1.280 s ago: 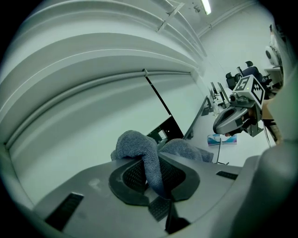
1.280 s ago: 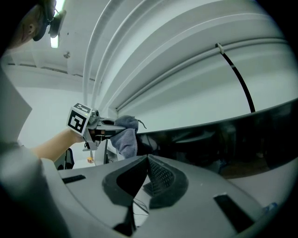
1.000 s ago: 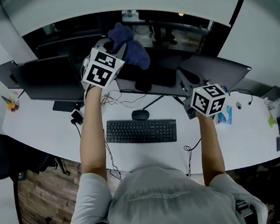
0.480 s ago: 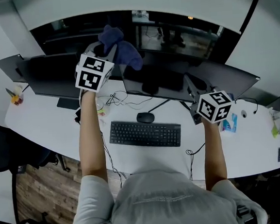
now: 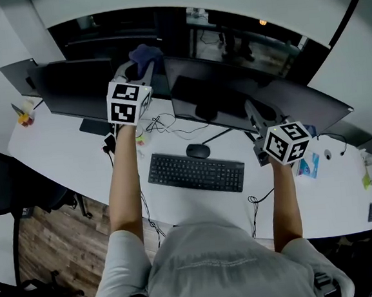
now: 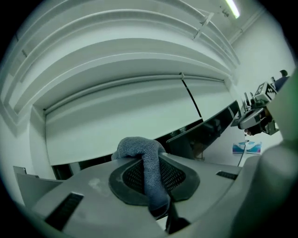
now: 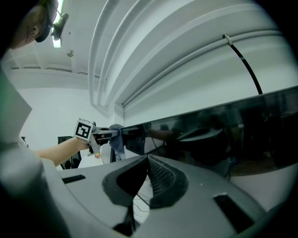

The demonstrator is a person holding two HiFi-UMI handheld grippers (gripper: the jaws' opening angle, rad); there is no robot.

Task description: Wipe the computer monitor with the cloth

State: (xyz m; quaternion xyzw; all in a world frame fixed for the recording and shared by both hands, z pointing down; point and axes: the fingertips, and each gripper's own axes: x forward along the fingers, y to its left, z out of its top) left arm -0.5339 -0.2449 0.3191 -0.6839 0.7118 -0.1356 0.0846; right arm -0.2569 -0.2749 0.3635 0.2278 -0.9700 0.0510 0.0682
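Note:
A blue cloth is bunched at the upper left corner of the dark middle monitor. My left gripper is shut on the cloth, which hangs as a grey-blue fold between the jaws of that gripper in its own view. The right gripper is held low in front of the monitor's right part. Its jaws meet with nothing between them. The right gripper view shows the glossy screen, and the left gripper holding the cloth at the screen's far end.
Another dark monitor stands at the left and an angled one at the right. A black keyboard, a mouse and loose cables lie on the white desk. A black chair is at the far left.
The left gripper has carried the cloth leftward from over the middle monitor's top to its left corner. The right gripper has stayed about where it was.

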